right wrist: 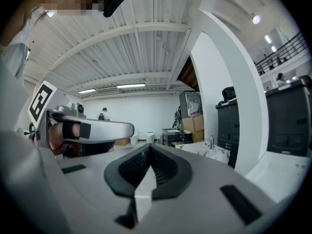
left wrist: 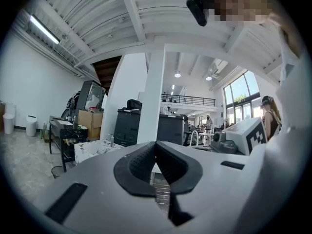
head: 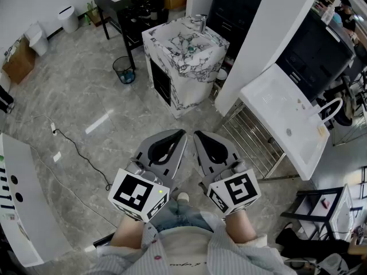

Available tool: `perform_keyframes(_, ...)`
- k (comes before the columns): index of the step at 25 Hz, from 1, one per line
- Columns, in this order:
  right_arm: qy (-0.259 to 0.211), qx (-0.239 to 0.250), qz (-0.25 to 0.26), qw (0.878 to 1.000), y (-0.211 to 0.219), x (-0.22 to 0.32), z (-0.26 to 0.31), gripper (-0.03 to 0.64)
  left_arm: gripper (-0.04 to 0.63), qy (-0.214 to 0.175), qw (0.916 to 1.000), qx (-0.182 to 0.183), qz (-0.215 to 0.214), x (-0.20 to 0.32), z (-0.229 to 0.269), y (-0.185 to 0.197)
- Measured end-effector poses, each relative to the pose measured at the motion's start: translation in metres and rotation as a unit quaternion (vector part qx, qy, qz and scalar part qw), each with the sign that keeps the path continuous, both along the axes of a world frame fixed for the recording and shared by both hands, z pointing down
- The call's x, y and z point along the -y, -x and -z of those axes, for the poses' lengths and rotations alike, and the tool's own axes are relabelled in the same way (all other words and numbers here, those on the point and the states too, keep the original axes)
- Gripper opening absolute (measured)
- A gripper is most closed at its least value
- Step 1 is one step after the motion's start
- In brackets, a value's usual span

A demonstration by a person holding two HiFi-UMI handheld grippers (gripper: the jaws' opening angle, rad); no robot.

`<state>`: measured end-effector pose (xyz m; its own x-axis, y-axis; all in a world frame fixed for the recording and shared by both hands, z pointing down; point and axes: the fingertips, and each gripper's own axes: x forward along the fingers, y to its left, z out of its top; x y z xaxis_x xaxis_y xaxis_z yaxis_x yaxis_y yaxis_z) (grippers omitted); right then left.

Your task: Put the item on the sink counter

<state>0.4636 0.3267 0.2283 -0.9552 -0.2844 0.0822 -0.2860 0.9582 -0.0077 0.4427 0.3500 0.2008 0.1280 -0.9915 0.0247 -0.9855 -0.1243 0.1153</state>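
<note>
The marble-patterned sink counter (head: pixel 182 62) stands a few steps ahead on the grey floor, with a faucet (head: pixel 200 22) at its far rim and a small teal thing (head: pixel 190 50) in its basin. It also shows low at the left in the left gripper view as the marble counter (left wrist: pixel 92 150). My left gripper (head: pixel 182 134) and right gripper (head: pixel 196 135) are held side by side close to my body and point level toward the counter. The left gripper (left wrist: pixel 156 143) has its tips together with nothing between them. The right gripper (right wrist: pixel 149 146) is shut and empty too.
A white basin (head: pixel 287 119) on a metal rack (head: pixel 252 145) stands at the right beside a white pillar (head: pixel 269 39). Behind the counter are a black table (head: pixel 123 7) and a mesh waste basket (head: pixel 124 70). A cable (head: pixel 74 148) lies on the floor; a white console (head: pixel 23 205) is at the left.
</note>
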Motion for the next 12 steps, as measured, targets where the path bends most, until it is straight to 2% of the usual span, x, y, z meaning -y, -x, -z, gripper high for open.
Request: perform_keyframes(12, 0.000, -0.004, 0.012, 1.000, -0.016, 0.011, -0.008, 0.009, 0.015, 0.001, 0.9998, 0.002, 0.022, 0.004, -0.003, -0.009)
